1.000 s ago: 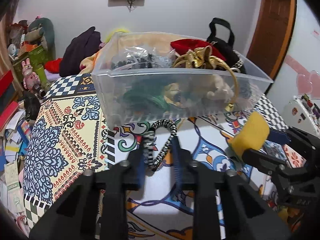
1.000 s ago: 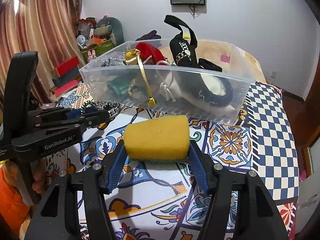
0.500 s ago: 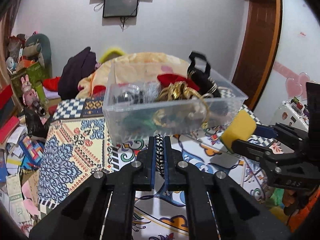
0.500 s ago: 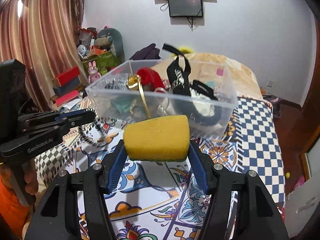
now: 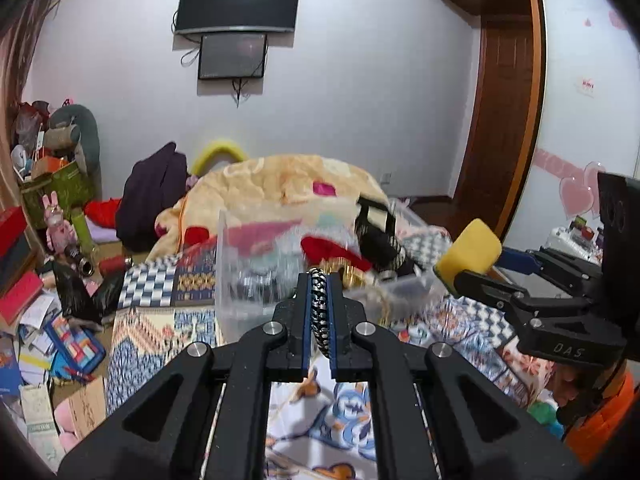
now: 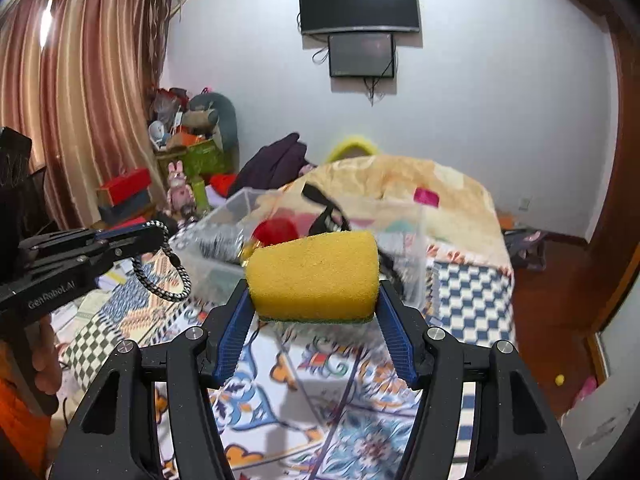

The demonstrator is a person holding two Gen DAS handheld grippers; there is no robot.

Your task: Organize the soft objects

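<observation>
My left gripper (image 5: 319, 280) is shut on a black-and-white braided band (image 5: 320, 312) and holds it up in the air; the band hangs as a loop in the right wrist view (image 6: 160, 268). My right gripper (image 6: 312, 300) is shut on a yellow sponge (image 6: 314, 276) with a green underside, also seen in the left wrist view (image 5: 470, 254). A clear plastic bin (image 5: 240, 276) full of soft items stands ahead and below both grippers, also seen in the right wrist view (image 6: 224, 240). It holds a red cloth (image 6: 276, 230) and a black strap (image 6: 326, 210).
The bin stands on a patterned bedspread (image 6: 360, 400). A beige blanket (image 5: 288, 188) lies behind it. Clutter, boxes and toys (image 5: 52, 240) fill the floor at left. A wooden door (image 5: 504, 120) is at right. A TV (image 6: 358, 2) hangs on the far wall.
Both grippers have risen and tilted up, so the bin sits lower and farther in view. The left gripper closed on the band a second ago and lifted it off the bedspread.
</observation>
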